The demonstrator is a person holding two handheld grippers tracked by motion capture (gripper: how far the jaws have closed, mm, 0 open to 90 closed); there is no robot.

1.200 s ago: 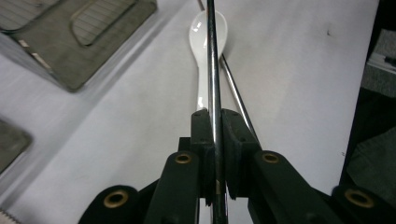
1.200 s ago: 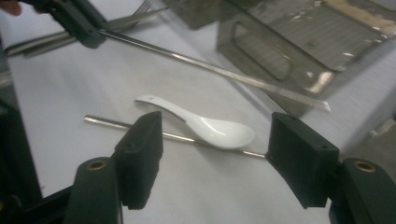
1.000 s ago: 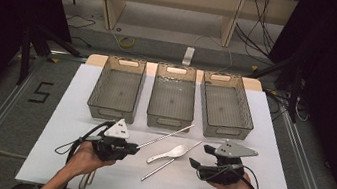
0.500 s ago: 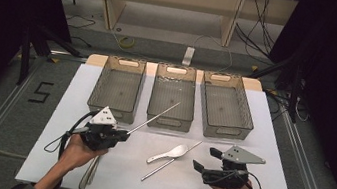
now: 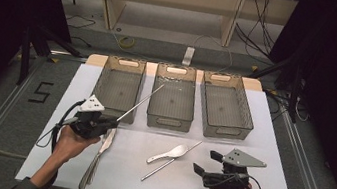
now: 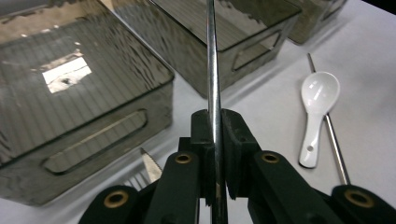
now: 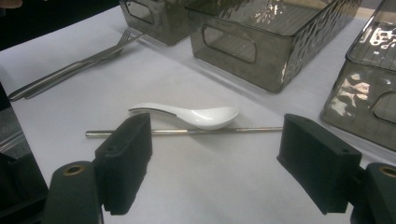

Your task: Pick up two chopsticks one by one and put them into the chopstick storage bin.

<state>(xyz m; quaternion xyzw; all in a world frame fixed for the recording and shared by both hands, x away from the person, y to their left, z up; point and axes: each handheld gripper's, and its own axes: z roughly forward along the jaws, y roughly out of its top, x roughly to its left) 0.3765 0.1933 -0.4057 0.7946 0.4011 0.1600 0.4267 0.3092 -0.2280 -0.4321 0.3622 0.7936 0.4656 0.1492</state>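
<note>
Since a second ago the left gripper (image 5: 110, 122) has lifted one metal chopstick (image 5: 141, 102) off the table; from the high view its long axis slants up toward the middle bin (image 5: 168, 120), while the right gripper (image 5: 205, 163), its jaws just widened and empty, sits nearest the second chopstick (image 5: 170, 161) and white spoon (image 5: 167, 153); the left gripper view shows jaws clenched on the rod (image 6: 213, 93); the right gripper view shows the second chopstick (image 7: 187, 132) crosswise ahead of spread jaws
</note>
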